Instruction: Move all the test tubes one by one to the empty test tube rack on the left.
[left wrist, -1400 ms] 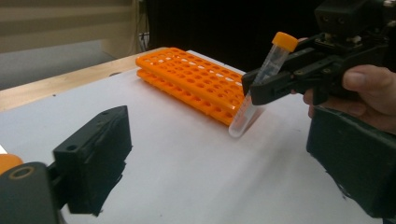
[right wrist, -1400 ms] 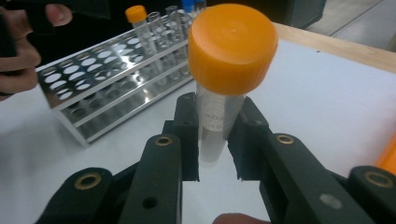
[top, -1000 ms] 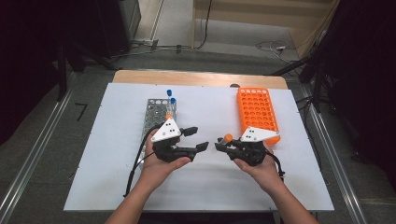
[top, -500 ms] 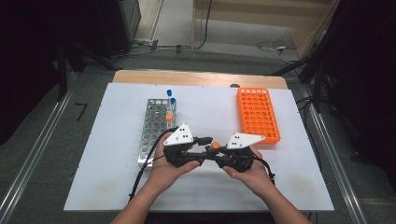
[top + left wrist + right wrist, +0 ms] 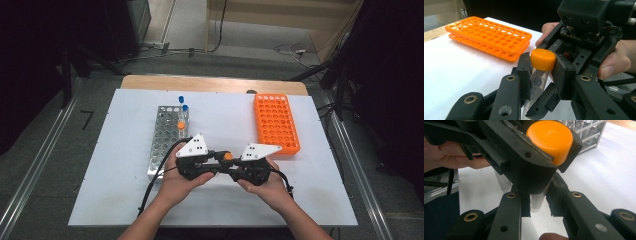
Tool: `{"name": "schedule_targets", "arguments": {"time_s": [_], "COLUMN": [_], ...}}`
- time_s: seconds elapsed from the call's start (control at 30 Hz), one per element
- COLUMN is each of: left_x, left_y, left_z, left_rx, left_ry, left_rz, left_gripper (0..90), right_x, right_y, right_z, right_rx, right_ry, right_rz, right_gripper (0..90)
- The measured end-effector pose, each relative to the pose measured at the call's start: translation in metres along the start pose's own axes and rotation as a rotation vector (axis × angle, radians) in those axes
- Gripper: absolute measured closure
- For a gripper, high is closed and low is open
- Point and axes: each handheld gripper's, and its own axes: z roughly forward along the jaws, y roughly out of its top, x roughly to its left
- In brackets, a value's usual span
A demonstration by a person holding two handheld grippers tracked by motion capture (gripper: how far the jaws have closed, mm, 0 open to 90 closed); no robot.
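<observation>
The left hand-held gripper (image 5: 216,161) and right hand-held gripper (image 5: 231,167) meet nose to nose over the near middle of the white tabletop (image 5: 115,170), both closed on one centrifuge tube (image 5: 537,78). The tube is clear plastic with printed graduation marks and a smooth orange screw cap (image 5: 550,140). It is held between the metal rack (image 5: 162,140) and the orange rack (image 5: 275,122).

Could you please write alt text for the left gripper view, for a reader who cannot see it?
An orange-capped tube stands upright between black gripper jaws that close on it from both sides, just below its cap. A hand holds the right gripper behind it; an orange rack lies on the white table at upper left.
</observation>
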Motion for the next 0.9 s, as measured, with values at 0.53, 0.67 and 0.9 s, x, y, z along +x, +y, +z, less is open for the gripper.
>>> {"name": "schedule_targets", "arguments": {"time_s": [0.53,0.67,0.9], "left_x": [0.006,0.01,0.016], "left_y": [0.002,0.002,0.003], "left_z": [-0.013,-0.02,-0.03], "left_rx": [-0.05,-0.061,-0.084], "left_ry": [0.045,0.065,0.098], "left_rz": [-0.007,-0.013,-0.03], "left_gripper": [71.3,71.3,71.3], "right_x": [-0.003,-0.005,-0.011], "right_y": [-0.002,-0.004,-0.013], "right_z": [-0.006,-0.011,-0.025], "right_rx": [-0.023,-0.029,-0.033], "right_ry": [0.002,0.003,-0.012], "right_rz": [0.006,0.002,0.025], "right_gripper": [57.5,40.8,14.2]}}
